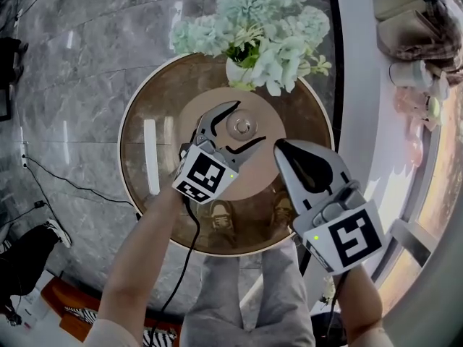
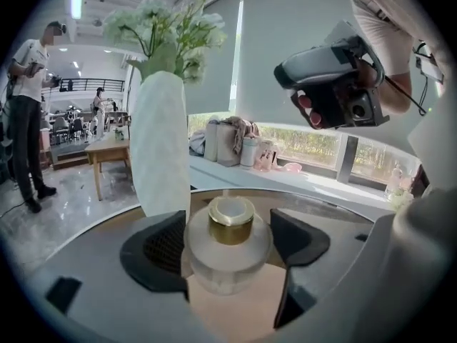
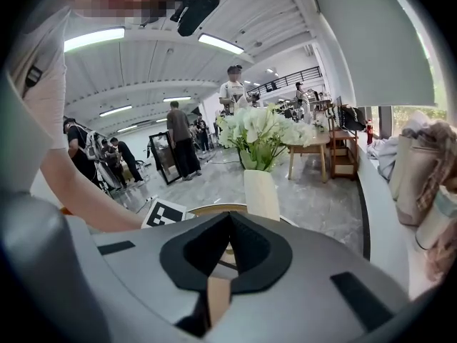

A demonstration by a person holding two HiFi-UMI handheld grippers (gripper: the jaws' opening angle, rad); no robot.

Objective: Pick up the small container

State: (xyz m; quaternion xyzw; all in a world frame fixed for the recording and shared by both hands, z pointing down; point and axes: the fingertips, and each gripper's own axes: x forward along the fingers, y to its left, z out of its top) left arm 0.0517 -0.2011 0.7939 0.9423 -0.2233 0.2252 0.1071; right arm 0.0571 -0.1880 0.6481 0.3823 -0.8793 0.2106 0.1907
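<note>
- Left gripper (image 1: pixel 249 123): fingers spread wide, pinching nothing; it sits low over a round brown glass table (image 1: pixel 152 114).
- Small container (image 2: pixel 230 243): frosted glass jar w/ gold collar and pale lid, upright on the table, btwn the two spread fingers.
- Jar sits tight against the left-side finger (image 2: pixel 161 252); can't tell if they touch. A clear gap shows btwn the jar and the right-side finger (image 2: pixel 300 238).
- White vase (image 2: pixel 158 152) w/ pale green-white flowers (image 1: pixel 253 20): upright on the table, just beyond the left-side fingertip, past the jar.
- Right gripper (image 1: pixel 281 149): fingers pressed together, nothing btwn them.
- It's held in the air, off to the side of the left gripper's right-side finger, not touching the jar.
- Same vase stands straight ahead of its closed fingertips.
- Background: people standing in a bright hall, bags on a window ledge.
</note>
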